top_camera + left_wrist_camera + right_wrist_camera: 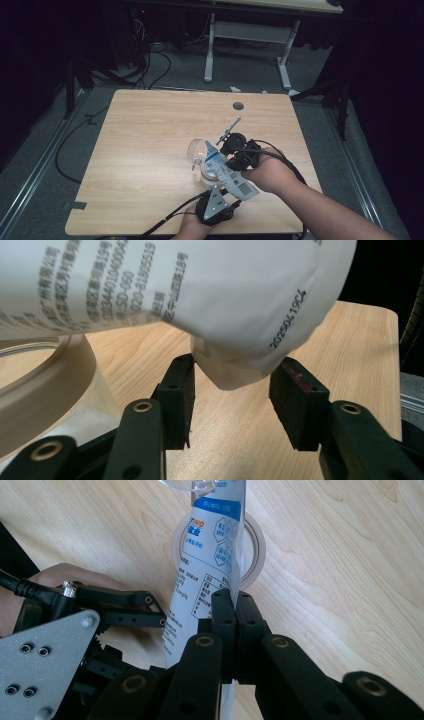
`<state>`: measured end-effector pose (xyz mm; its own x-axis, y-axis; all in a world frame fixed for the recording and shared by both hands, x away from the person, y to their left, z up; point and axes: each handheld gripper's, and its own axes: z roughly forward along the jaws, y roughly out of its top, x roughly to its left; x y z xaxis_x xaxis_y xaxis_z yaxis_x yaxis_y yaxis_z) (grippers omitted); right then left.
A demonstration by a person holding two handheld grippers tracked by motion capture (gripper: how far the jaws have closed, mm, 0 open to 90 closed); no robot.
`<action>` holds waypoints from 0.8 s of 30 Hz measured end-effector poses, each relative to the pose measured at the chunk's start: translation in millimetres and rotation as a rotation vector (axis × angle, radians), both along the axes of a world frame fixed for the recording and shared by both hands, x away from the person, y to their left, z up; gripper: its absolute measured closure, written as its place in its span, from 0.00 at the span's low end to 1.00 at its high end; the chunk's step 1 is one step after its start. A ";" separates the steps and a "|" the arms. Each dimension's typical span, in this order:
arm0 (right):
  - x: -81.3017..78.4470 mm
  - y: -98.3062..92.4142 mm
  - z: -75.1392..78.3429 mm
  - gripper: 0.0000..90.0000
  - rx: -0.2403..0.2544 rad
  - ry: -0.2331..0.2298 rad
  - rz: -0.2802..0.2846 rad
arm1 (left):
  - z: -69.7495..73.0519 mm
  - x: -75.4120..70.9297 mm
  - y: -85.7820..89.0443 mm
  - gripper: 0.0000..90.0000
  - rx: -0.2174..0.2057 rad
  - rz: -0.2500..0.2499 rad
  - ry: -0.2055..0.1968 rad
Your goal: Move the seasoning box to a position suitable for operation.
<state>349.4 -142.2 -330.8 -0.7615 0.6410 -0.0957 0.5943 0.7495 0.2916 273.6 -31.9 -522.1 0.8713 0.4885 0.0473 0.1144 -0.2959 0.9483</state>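
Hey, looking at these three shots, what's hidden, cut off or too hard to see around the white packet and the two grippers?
- White packet: its top runs off the left gripper view's upper edge.
- Packet's lower end: hidden behind the right gripper in the right gripper view.
- Clear cup: whether anything is inside is too small to tell in the high view.
- Tape roll: cut off by the left gripper view's left edge.
- Left gripper: whether its pad touches the packet's corner is unclear.
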 end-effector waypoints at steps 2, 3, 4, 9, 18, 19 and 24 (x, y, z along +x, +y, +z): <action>0.2 0.2 1.2 1.00 0.003 -0.002 -0.003 | -0.1 -0.3 0.2 0.59 0.005 0.000 0.000; 0.3 0.2 2.2 1.00 0.004 -0.005 -0.004 | -0.1 -0.5 0.4 0.59 0.007 0.000 -0.001; 0.6 0.3 3.2 1.00 0.007 -0.008 -0.003 | -0.2 -0.7 0.4 0.59 0.007 0.000 -0.001; 0.3 2.0 8.8 1.00 0.009 -0.018 -0.004 | 0.3 -2.0 1.1 0.59 0.006 -0.003 -0.001; -0.2 -1.0 11.4 1.00 0.015 -0.025 -0.007 | 0.7 -4.3 12.2 0.60 0.001 -0.002 0.001; -0.1 -1.3 11.4 1.00 0.015 -0.026 -0.006 | 0.6 -4.6 14.6 0.60 0.002 -0.001 -0.001; -0.2 -2.4 11.6 1.00 0.010 -0.026 -0.007 | -1.1 -4.4 27.9 0.60 0.010 0.009 -0.002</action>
<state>349.3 -144.6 -319.3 -0.7543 0.6475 -0.1089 0.5918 0.7423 0.3144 269.1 -4.0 -523.1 0.8667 0.4959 0.0542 0.1151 -0.3045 0.9455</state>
